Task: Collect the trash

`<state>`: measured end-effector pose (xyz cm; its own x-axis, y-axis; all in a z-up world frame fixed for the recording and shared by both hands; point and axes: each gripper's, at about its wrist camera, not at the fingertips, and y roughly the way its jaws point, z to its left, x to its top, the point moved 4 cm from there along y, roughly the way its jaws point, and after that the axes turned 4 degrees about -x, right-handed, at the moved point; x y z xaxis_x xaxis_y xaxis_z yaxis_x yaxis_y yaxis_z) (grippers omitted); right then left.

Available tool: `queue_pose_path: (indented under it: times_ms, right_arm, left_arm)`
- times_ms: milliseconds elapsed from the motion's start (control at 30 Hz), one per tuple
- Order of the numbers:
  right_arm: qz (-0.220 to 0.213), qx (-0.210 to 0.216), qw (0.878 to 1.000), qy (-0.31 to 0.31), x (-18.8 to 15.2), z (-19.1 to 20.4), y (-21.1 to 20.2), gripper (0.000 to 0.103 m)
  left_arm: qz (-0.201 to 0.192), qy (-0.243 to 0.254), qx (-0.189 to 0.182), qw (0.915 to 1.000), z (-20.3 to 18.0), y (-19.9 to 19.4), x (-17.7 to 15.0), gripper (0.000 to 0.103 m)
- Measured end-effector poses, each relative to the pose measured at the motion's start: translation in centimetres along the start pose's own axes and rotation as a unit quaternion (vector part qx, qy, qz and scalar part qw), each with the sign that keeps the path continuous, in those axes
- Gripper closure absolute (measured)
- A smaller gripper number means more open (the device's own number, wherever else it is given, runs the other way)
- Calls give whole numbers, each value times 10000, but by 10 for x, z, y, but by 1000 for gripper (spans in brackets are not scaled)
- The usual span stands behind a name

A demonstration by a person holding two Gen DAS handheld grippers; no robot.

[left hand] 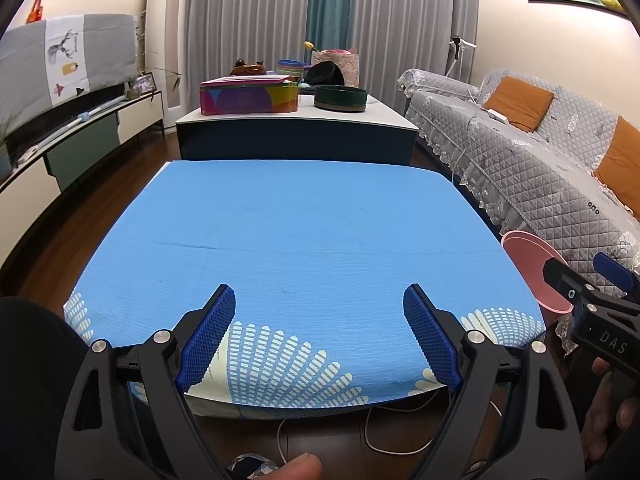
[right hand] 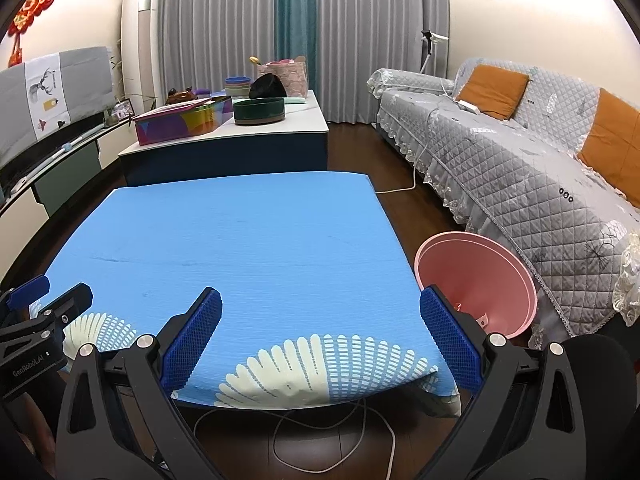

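Note:
A pink bin stands on the floor at the right edge of the blue-covered table; a small white scrap lies inside it. The bin's rim also shows in the left wrist view. No trash shows on the blue tablecloth. My left gripper is open and empty over the table's near edge. My right gripper is open and empty over the near right part of the table, its right finger next to the bin. Each gripper shows at the side of the other's view.
A second table behind holds a colourful tin, a dark green round box and bowls. A grey quilted sofa with orange cushions runs along the right. A TV cabinet lines the left. White cables lie on the floor.

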<state>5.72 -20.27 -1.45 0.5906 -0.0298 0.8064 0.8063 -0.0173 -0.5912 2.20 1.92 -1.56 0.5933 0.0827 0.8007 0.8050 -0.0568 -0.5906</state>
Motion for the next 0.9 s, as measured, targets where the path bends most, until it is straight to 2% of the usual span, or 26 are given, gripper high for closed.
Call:
queue_pose_path:
  times_ms: [900]
  right_arm:
    - [8,-5,10000,10,-1,2,3,5]
  left_arm:
    - [44,23,3,10000,-4,2,-2,20]
